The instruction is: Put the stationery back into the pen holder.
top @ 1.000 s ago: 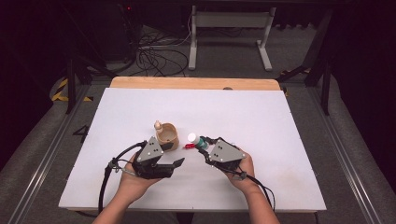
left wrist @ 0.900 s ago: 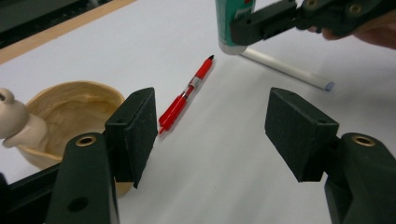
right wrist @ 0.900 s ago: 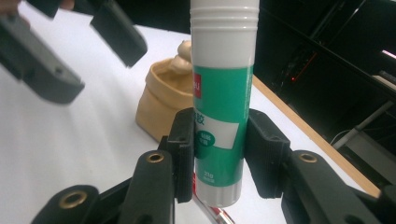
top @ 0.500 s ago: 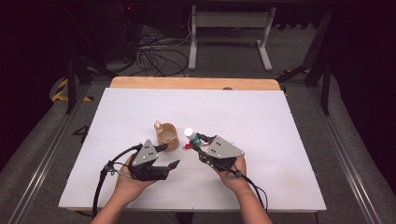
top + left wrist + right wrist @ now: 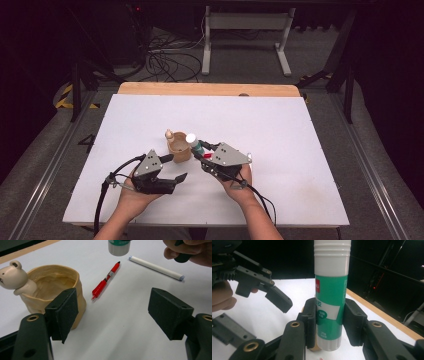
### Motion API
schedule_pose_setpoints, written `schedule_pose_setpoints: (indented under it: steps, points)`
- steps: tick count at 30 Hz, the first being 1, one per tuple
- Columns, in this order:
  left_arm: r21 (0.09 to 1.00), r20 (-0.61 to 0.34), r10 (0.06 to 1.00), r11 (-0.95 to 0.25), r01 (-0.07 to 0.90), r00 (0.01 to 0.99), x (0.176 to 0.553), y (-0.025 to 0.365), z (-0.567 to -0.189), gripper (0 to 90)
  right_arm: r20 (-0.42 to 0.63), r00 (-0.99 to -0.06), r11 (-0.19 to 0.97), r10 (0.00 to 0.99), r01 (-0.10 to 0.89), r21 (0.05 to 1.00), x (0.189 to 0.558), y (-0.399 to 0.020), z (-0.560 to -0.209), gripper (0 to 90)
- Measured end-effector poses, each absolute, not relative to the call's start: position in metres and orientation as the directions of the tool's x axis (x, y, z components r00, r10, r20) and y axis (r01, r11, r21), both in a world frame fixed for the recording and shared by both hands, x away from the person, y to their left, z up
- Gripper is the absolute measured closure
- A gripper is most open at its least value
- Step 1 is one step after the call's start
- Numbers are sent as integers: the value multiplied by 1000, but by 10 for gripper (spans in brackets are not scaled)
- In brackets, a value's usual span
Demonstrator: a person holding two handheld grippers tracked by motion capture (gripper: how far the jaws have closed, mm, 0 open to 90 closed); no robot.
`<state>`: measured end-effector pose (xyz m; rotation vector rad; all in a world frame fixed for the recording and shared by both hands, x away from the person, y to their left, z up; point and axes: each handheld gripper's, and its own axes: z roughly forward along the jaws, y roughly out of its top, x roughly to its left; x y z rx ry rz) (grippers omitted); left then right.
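Moved since one second ago: green-and-white glue stick with white cap (image 5: 193, 142), carried by the right gripper (image 5: 198, 150) from beside the pot toward 11 o'clock, now at the pot's 3 o'clock rim, lifted off the table. Right gripper's pads clamped on the stick's lower body (image 5: 331, 315), stick upright between them.

Left gripper (image 5: 176, 167): jaws have just been opening, now wide apart, nothing between them; one pad (image 5: 65, 311) stands just beside the wall of the tan clay pot with small bear figure on its rim (image 5: 53, 290), not pressing it. Judgement: pot released, stick poised for placing inside.

Red pen with black tip (image 5: 106, 280) and white marker-like stick (image 5: 156, 267) lie on the white table sheet (image 5: 280, 130) at 3 o'clock of the pot, apart from each other.

Hard to make out: pot interior appears empty in the left gripper view, though its floor is partly hidden; stick's base cut off there; whether the stick touches the pot rim cannot be told.
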<state>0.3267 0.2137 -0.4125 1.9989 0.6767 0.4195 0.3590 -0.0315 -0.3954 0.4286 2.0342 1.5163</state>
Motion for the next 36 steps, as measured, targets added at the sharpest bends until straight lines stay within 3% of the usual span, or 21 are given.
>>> schedule_pose_setpoints:
  steps: [18,36]
  points:
    - [880,39,636,-387,274,771,324,223,-416,188,-147,-799,191,583,-41,981,375,-10,-397,658]
    - [885,18,649,-365,290,761,322,231,-416,185,-72,-815,134,575,7,991,398,13,-419,658]
